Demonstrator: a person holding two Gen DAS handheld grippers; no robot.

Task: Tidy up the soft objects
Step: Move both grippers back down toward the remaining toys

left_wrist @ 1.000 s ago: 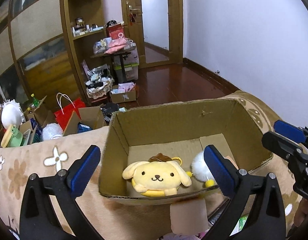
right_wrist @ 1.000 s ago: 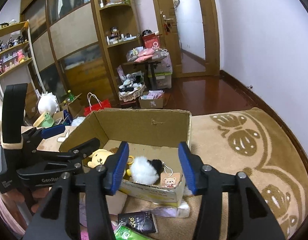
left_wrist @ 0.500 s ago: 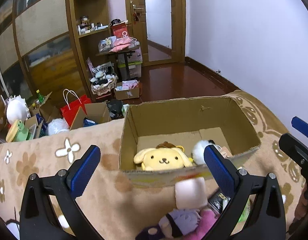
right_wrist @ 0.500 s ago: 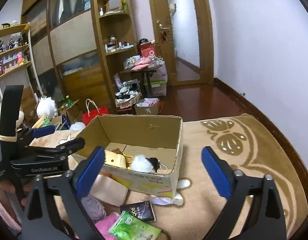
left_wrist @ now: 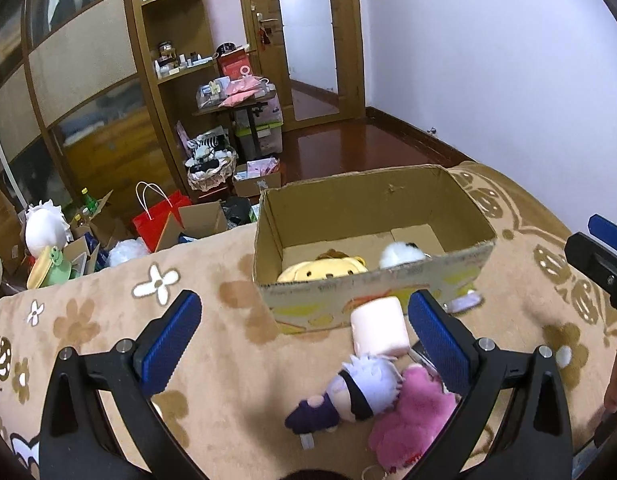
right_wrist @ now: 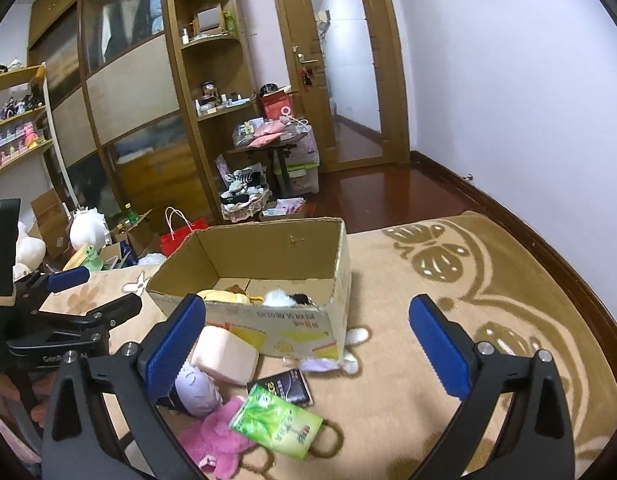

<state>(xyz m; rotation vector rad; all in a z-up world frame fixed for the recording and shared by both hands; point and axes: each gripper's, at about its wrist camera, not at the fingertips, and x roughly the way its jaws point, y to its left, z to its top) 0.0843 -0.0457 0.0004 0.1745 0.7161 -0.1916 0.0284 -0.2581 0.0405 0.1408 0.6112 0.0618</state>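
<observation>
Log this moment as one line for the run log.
left gripper open, empty | right gripper open, empty | yellow plush in box | purple doll on blanket

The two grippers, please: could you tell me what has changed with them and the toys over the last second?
Both grippers pulled back from the cardboard box, bringing loose toys on the blanket into view. The right gripper opened wide; the left gripper stayed open and empty. The yellow plush dog and white pompom remain inside the box.

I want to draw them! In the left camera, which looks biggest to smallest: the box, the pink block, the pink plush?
1. Box, easily biggest.
2. Pink plush and pink block look close; the plush is nearer, so unsure.
</observation>
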